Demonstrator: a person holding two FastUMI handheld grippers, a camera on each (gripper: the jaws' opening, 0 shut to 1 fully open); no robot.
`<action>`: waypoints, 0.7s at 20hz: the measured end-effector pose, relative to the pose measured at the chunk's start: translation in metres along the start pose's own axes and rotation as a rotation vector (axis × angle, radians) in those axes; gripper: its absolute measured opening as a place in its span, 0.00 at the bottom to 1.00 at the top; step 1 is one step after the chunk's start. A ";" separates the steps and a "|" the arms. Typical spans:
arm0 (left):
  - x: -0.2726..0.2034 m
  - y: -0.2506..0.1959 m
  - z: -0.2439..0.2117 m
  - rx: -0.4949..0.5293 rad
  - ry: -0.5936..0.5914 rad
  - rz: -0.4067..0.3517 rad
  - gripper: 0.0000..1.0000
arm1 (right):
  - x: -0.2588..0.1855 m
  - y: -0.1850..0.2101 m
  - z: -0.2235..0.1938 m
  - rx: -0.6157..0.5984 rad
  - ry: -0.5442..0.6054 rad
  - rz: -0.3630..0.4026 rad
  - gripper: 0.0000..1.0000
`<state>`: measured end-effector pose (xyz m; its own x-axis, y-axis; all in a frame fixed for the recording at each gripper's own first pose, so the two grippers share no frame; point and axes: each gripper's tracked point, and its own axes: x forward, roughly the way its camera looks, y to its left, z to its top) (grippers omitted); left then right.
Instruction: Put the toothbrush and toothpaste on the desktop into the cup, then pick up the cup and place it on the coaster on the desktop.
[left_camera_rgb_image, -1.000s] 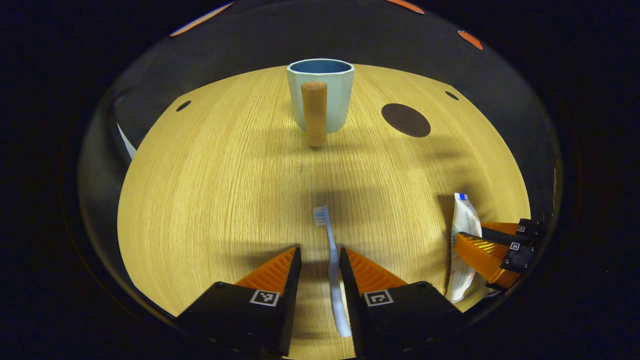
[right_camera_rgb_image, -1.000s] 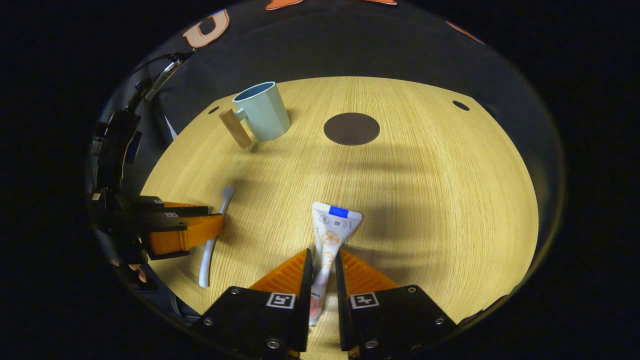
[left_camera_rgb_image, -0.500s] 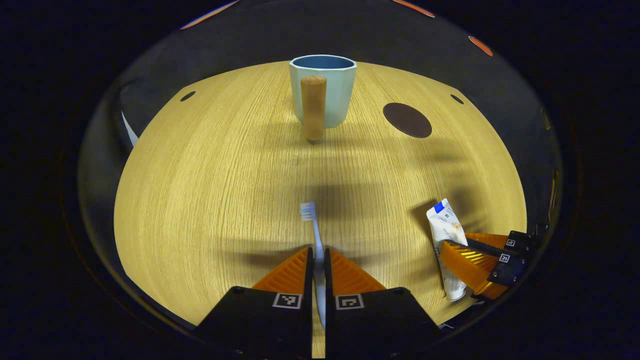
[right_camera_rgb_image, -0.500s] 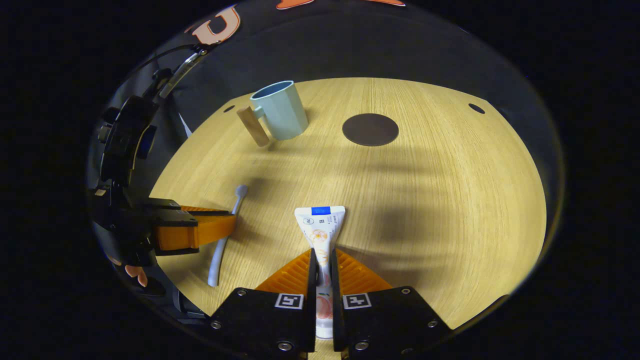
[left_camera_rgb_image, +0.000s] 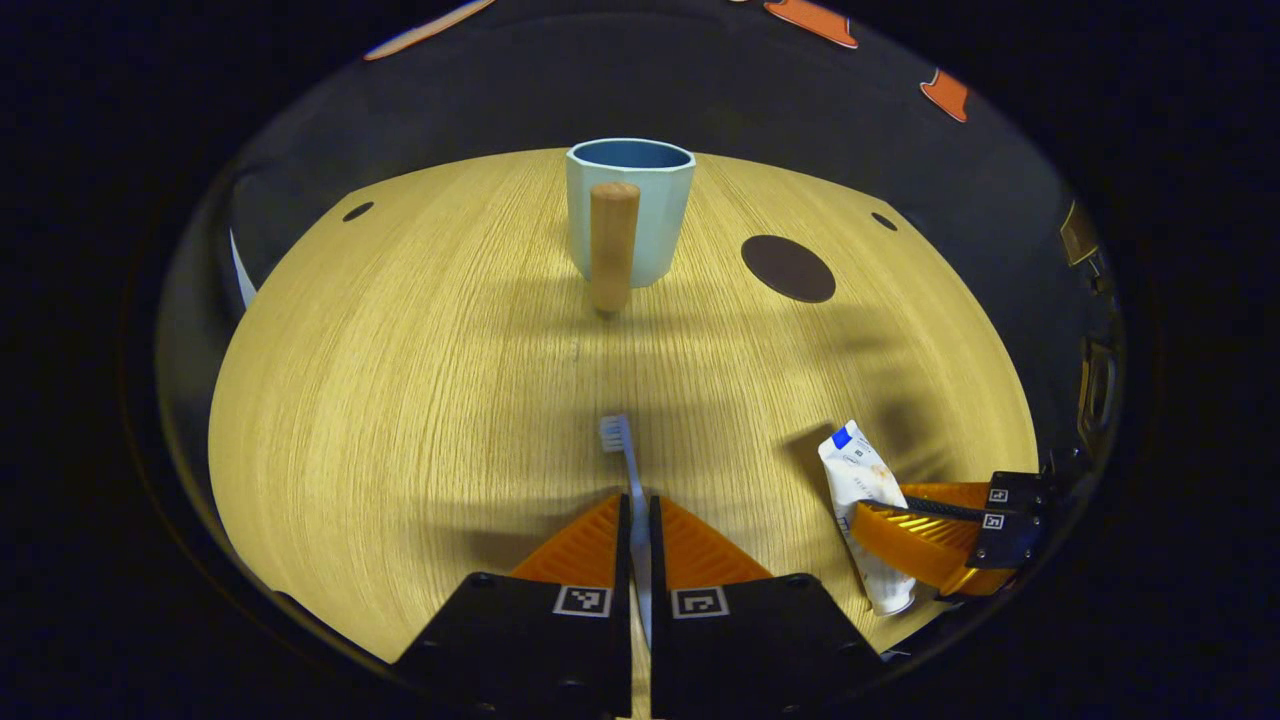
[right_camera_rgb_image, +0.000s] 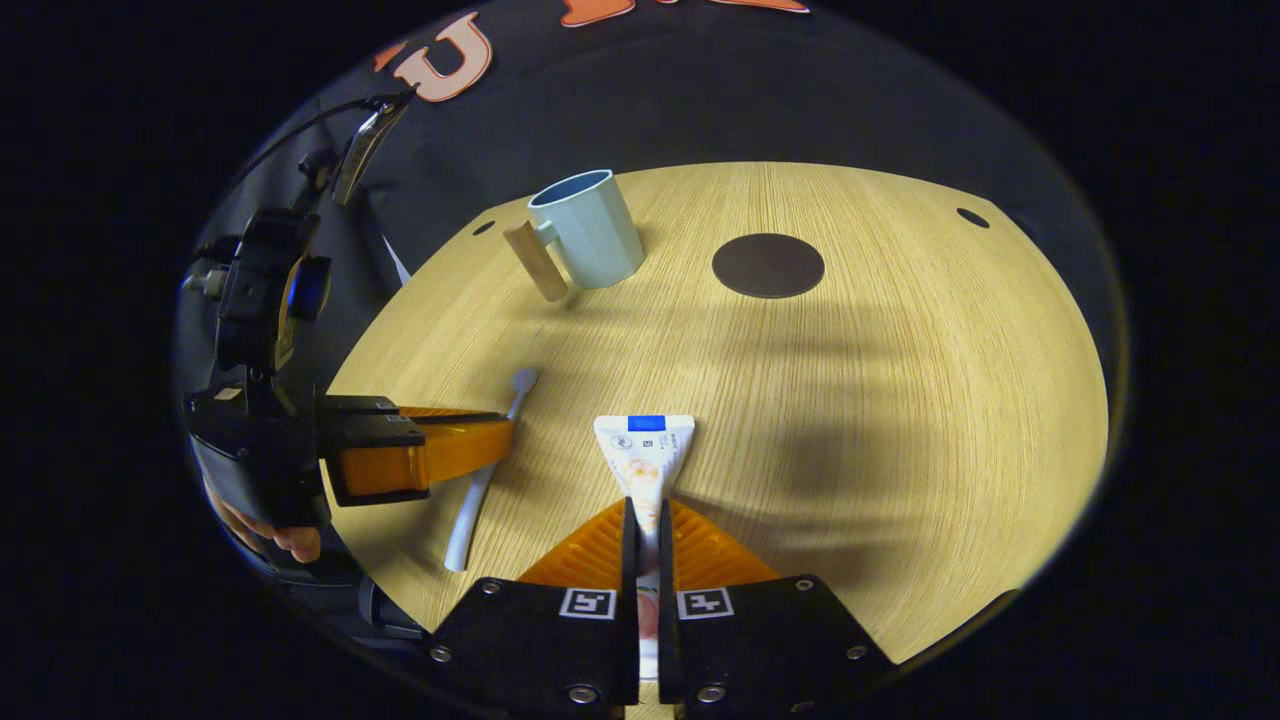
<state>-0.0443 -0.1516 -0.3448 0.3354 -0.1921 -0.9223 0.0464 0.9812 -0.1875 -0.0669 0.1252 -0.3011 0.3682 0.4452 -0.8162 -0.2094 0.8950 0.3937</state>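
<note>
My left gripper (left_camera_rgb_image: 635, 505) is shut on the pale blue toothbrush (left_camera_rgb_image: 625, 462), whose bristle head points toward the cup. My right gripper (right_camera_rgb_image: 645, 510) is shut on the white toothpaste tube (right_camera_rgb_image: 645, 455), crimped end forward. A light blue cup (left_camera_rgb_image: 630, 205) with a wooden handle (left_camera_rgb_image: 611, 245) stands upright at the far side of the wooden table (left_camera_rgb_image: 400, 400); the handle faces me in the left gripper view. To the cup's right lies the dark round coaster (left_camera_rgb_image: 788, 268). In the right gripper view the cup (right_camera_rgb_image: 590, 230), coaster (right_camera_rgb_image: 768, 265), toothbrush (right_camera_rgb_image: 485, 475) and left gripper (right_camera_rgb_image: 500, 435) show at the left.
The round wooden table (right_camera_rgb_image: 900, 400) has small dark holes near its far edge. A hand (right_camera_rgb_image: 270, 535) holds the left gripper at the table's near left. Open tabletop lies between the grippers and the cup.
The left gripper went from open around the toothbrush to shut on it. The right gripper closed tighter on the toothpaste. Both items have risen slightly and shifted toward the cup.
</note>
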 end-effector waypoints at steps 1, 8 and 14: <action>0.002 -0.002 0.002 0.005 -0.008 -0.008 0.07 | 0.000 -0.001 0.001 -0.006 -0.003 -0.002 0.06; 0.005 -0.003 0.002 -0.018 -0.046 -0.047 0.02 | -0.003 0.000 0.006 -0.021 -0.039 -0.001 0.06; 0.001 0.007 0.008 -0.008 -0.098 -0.064 0.01 | -0.009 0.000 0.020 0.007 -0.106 0.021 0.06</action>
<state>-0.0359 -0.1448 -0.3447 0.4227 -0.2509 -0.8708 0.0630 0.9667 -0.2480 -0.0517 0.1221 -0.2850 0.4579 0.4639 -0.7584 -0.2119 0.8854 0.4137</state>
